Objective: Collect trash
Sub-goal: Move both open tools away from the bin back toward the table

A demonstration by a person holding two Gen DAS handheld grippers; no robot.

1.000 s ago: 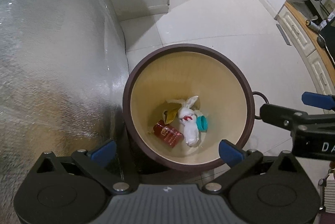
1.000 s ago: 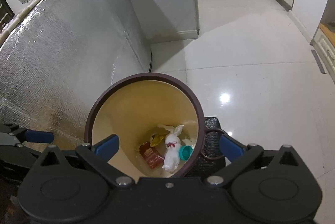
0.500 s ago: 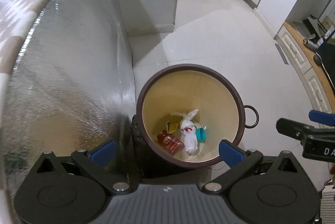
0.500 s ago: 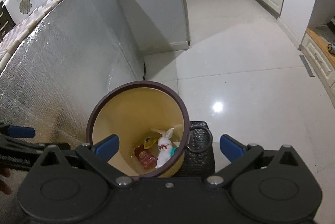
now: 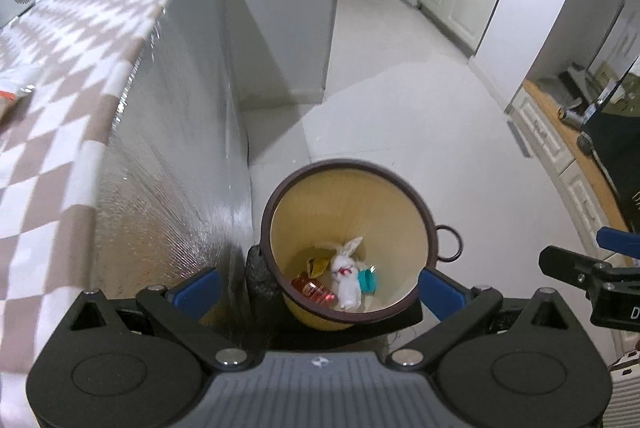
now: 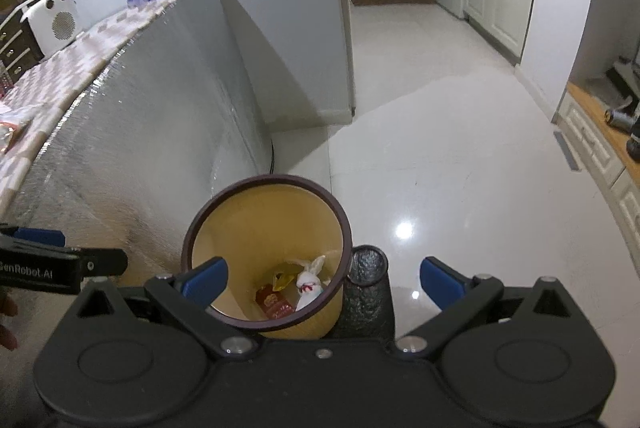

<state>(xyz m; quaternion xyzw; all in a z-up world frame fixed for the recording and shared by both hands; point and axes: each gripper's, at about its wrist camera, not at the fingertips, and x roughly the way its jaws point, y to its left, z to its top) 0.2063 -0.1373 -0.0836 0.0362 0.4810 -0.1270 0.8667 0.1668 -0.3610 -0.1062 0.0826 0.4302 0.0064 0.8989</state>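
Tongs both gape wide and empty, left tongs and right tongs, and they've lifted: the bin looks smaller, low between the fingers, trash at its bottom, counter now showing left.

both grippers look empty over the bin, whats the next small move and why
Probably swing the left gripper left toward the checkered tabletop. Both grippers are open and hold nothing, and the bin already holds a red wrapper, white tissue and a teal cap. A pale wrapper-like item lies at the table's left edge, likely the next trash.
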